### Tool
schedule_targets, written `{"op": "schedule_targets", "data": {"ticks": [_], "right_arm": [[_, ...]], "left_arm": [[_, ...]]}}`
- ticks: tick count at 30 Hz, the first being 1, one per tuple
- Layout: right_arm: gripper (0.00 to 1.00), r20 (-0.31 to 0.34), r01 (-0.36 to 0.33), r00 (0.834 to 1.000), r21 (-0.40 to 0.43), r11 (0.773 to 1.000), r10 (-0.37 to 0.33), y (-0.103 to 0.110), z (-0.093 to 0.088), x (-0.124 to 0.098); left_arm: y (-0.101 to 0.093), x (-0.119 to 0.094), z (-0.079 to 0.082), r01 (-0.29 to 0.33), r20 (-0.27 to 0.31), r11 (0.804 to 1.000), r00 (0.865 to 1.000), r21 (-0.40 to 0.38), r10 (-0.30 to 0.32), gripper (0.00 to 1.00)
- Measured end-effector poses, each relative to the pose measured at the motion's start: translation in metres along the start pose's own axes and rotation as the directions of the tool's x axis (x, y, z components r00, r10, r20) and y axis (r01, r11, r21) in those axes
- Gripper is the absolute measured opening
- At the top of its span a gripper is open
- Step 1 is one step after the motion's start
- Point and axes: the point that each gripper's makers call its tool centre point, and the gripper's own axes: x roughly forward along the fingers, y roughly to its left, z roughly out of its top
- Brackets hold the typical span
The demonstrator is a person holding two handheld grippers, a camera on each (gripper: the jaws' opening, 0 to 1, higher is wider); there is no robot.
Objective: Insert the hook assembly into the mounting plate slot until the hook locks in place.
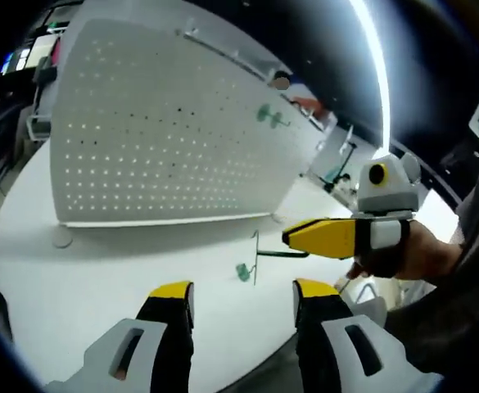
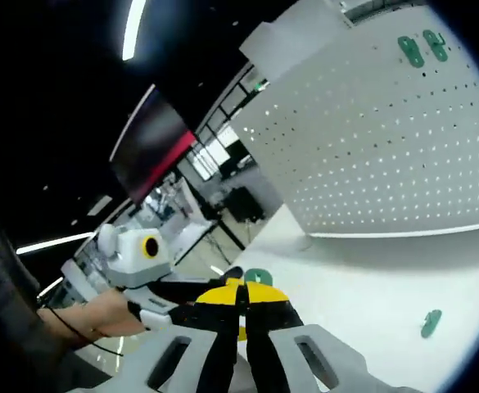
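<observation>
On the white table (image 1: 75, 278) stands a large pegboard (image 1: 157, 139), upright, with two green hooks (image 1: 270, 116) hung near its upper edge. Below it, the right gripper (image 1: 292, 236) has its yellow jaws closed on a hook assembly (image 1: 278, 253), holding it just above the table. A loose green clip (image 1: 243, 272) lies beside it. The left gripper (image 1: 243, 292) hovers with jaws wide, holding nothing.

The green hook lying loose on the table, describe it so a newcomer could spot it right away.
Start at the white perforated pegboard standing on the white table. In front of its lower edge, a small green hook piece lies flat on the tabletop. Unlike the green hooks already hanging high on the board, it lies loose, beside a thin wire rod.
</observation>
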Motion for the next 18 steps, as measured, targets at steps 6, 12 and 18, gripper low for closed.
{"op": "schedule_targets", "data": {"ticks": [6,12,18], "right_arm": [[0.00,-0.021,-0.022,1.000,-0.019,1.000,0.022,0.008,-0.001,0.001],[0.00,-0.030,-0.037,0.999,-0.028,0.999,0.036,0.014,-0.001,0.001],[0.00,-0.047,-0.057,0.997,-0.034,0.998,0.055,0.021,-0.005,0.002]], "left_arm": [[-0.006,-0.001,0.003,0.026,0.012,1.000,1.000,-0.003,-0.026,0.34],[-0.011,-0.004,0.005,0.038,0.021,0.999,0.999,0.016,-0.039,0.26],[-0.014,-0.006,0.008,0.047,0.039,0.999,0.998,0.016,-0.048,0.17]]}}
